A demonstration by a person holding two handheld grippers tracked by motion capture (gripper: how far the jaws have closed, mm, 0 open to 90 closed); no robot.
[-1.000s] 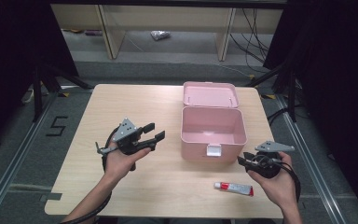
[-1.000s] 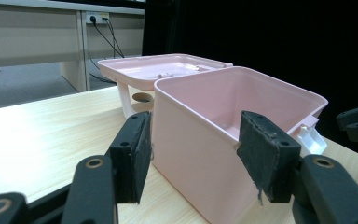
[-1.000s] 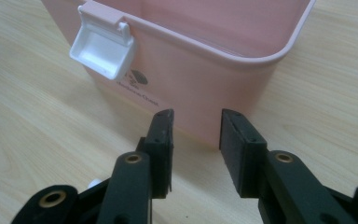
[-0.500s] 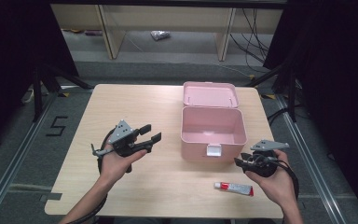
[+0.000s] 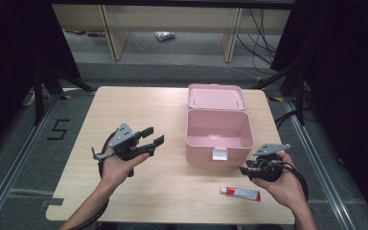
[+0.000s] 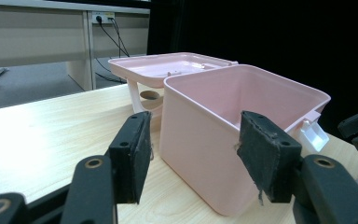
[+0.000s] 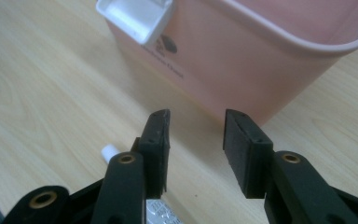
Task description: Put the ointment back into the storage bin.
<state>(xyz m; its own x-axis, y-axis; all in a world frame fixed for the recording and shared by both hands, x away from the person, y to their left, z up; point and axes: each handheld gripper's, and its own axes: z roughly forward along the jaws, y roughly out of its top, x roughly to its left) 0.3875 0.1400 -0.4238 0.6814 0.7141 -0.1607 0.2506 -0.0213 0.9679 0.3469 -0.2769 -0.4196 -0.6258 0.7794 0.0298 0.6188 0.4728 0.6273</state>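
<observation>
The tube point(image 5: 240, 193) lies flat near the worktop's point(image 5: 139, 110) front edge, toward its right corner, just under my right gripper point(image 5: 249, 169), whose jaws have just been opening and hold nothing. The open pink box point(image 5: 218, 139) stands just beyond, near the right edge. My left gripper point(image 5: 152, 138) hangs over the worktop's left half, jaws apart, empty.

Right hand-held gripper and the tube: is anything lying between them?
No. In the high view the right hand-held gripper hangs open just above the tube, with bare table between them; the pink box sits behind.
</observation>
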